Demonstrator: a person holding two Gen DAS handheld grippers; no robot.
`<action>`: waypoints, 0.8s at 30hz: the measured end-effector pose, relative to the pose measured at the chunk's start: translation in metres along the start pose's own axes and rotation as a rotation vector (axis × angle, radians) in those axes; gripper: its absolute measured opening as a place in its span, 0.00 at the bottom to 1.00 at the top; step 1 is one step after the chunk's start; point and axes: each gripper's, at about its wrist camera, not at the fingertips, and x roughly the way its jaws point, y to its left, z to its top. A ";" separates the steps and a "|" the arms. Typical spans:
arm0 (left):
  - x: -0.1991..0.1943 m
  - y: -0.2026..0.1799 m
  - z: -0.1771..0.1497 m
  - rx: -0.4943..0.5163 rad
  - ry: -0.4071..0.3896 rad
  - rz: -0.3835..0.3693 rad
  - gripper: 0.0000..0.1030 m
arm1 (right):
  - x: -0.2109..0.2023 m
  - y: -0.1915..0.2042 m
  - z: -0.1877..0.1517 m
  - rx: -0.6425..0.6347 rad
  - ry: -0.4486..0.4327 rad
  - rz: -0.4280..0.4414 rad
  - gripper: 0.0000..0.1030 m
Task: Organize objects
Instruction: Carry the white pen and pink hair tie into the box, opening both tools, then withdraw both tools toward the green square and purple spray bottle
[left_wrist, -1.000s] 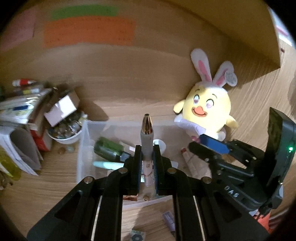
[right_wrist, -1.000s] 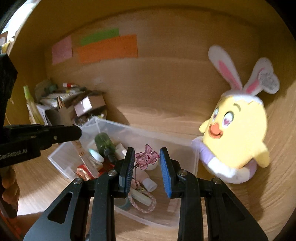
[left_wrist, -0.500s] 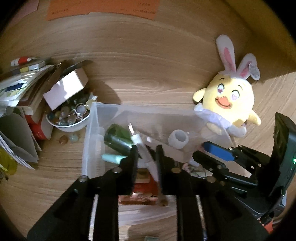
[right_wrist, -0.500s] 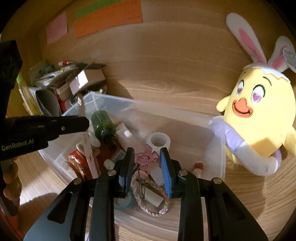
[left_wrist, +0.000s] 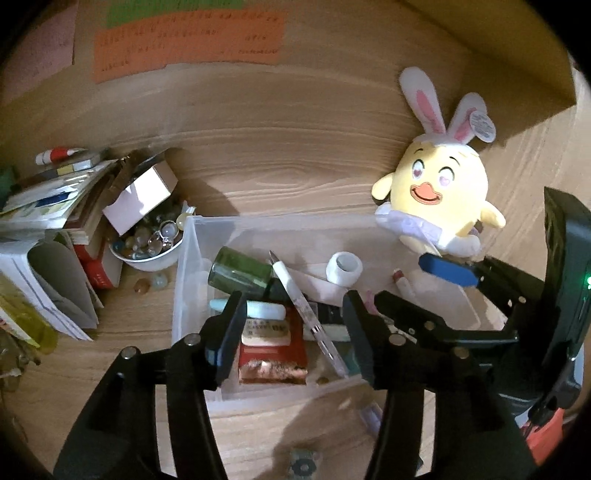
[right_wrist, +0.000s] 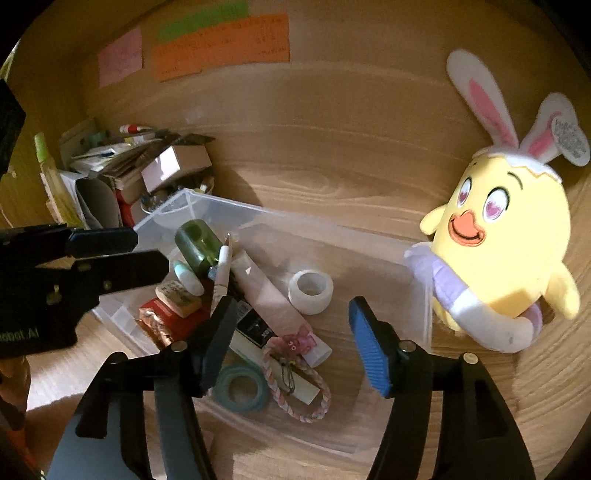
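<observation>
A clear plastic bin (left_wrist: 280, 219) (right_wrist: 295, 221) sits on the wooden desk with several small items in it. The white pen (left_wrist: 299, 299) (right_wrist: 221, 269) lies slanted in it against a green bottle (left_wrist: 240, 273). My left gripper (left_wrist: 293, 299) (right_wrist: 147, 251) hangs above the pen, jaws opening, pads clear of it. My right gripper (right_wrist: 291, 306) (left_wrist: 417, 291) is opening too, with nothing pressed between its pads. Below it a pink charm (right_wrist: 297, 341) on a braided cord (right_wrist: 295, 387) rests in the bin.
A yellow plush chick (left_wrist: 439, 195) (right_wrist: 506, 240) with rabbit ears leans right of the bin. To the left are a bowl of glass marbles (left_wrist: 147, 243) and a pile of books and papers (left_wrist: 48, 221). A white tape roll (right_wrist: 310, 291) and a teal one (right_wrist: 242, 386) lie in the bin.
The left gripper opened and let the pen drop into the bin. The right gripper opened and released the pink charm, which now lies in the bin.
</observation>
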 end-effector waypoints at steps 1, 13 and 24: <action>-0.004 0.000 -0.002 0.002 -0.003 -0.001 0.55 | -0.003 0.001 0.000 -0.003 -0.005 -0.002 0.64; -0.043 -0.005 -0.031 0.028 -0.037 0.031 0.74 | -0.036 0.024 -0.021 -0.046 -0.040 -0.014 0.75; -0.053 -0.003 -0.063 0.038 -0.005 0.025 0.78 | -0.052 0.034 -0.049 -0.012 -0.018 0.016 0.76</action>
